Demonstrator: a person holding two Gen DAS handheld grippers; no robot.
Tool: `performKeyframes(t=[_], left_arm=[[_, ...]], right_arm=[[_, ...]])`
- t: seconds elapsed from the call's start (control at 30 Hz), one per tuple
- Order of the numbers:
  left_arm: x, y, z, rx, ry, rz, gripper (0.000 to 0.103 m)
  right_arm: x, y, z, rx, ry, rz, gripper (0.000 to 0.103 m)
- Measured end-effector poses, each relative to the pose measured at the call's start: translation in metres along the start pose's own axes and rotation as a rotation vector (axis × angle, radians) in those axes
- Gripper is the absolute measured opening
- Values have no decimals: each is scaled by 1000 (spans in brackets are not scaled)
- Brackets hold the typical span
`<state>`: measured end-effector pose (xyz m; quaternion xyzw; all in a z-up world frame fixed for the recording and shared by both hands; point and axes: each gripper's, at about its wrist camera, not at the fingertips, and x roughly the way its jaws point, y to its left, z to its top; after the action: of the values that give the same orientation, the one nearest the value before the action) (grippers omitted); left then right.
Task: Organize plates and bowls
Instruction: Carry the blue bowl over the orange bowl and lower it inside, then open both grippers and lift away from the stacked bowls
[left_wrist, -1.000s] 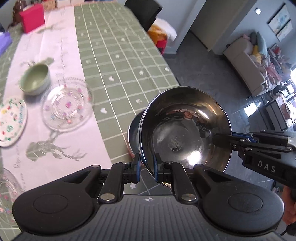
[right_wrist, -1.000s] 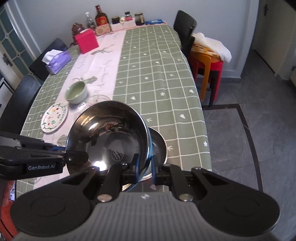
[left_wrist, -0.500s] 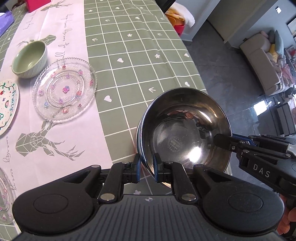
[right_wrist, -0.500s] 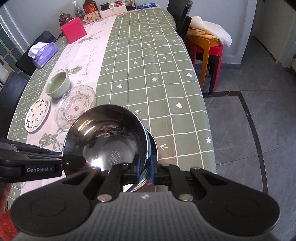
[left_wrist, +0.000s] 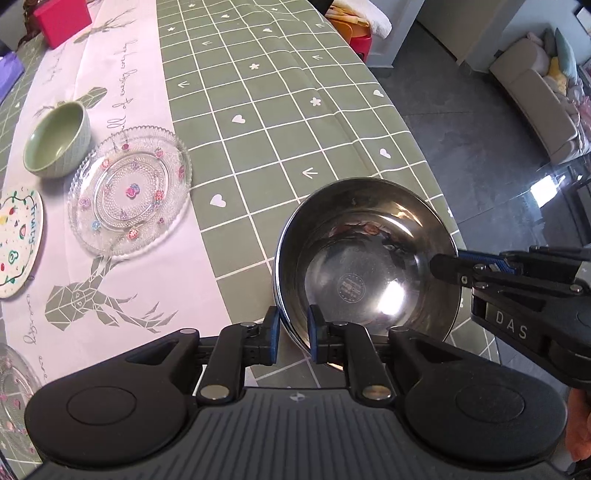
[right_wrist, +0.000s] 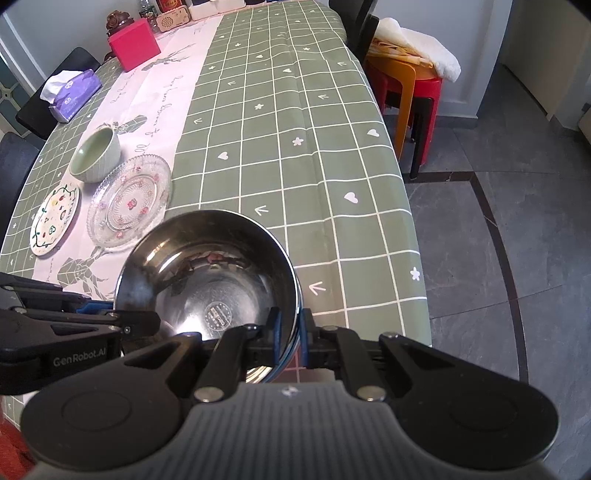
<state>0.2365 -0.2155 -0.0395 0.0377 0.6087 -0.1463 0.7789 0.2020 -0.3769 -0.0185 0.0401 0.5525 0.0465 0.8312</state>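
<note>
A steel bowl (left_wrist: 364, 266) (right_wrist: 210, 280) sits nested in a second steel bowl, whose rim shows just under it, near the table's front right edge. My left gripper (left_wrist: 291, 334) is shut on the bowl's near-left rim. My right gripper (right_wrist: 287, 334) is shut on its right rim; it also shows in the left wrist view (left_wrist: 448, 267). A clear glass plate (left_wrist: 129, 190) (right_wrist: 129, 201), a green bowl (left_wrist: 57, 138) (right_wrist: 96, 153) and a white painted plate (left_wrist: 16, 242) (right_wrist: 55, 219) lie on the pale runner to the left.
A green checked tablecloth (right_wrist: 295, 140) covers the table. A red box (right_wrist: 133, 44) and a purple tissue pack (right_wrist: 70, 90) stand at the far end. Red and orange stools (right_wrist: 410, 88) stand beside the right edge. Part of another glass plate (left_wrist: 11, 391) shows bottom left.
Both grippers have lowered the steel bowl down into the second steel bowl, which is now nearly hidden beneath it. Both stay shut on the rim.
</note>
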Motion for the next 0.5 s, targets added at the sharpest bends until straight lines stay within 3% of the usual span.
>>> performKeyframes(t=[0.4, 0.43, 0.5], left_arm=[[-4, 1, 0, 4, -17, 2, 20], [-6, 1, -1, 7, -21, 1, 25], [-10, 1, -2, 10, -27, -7, 29]], right_arm=[[0, 4, -4, -26, -5, -16, 10], [-1, 5, -4, -30, -9, -19, 13], [-6, 6, -4, -35, -26, -32, 30]])
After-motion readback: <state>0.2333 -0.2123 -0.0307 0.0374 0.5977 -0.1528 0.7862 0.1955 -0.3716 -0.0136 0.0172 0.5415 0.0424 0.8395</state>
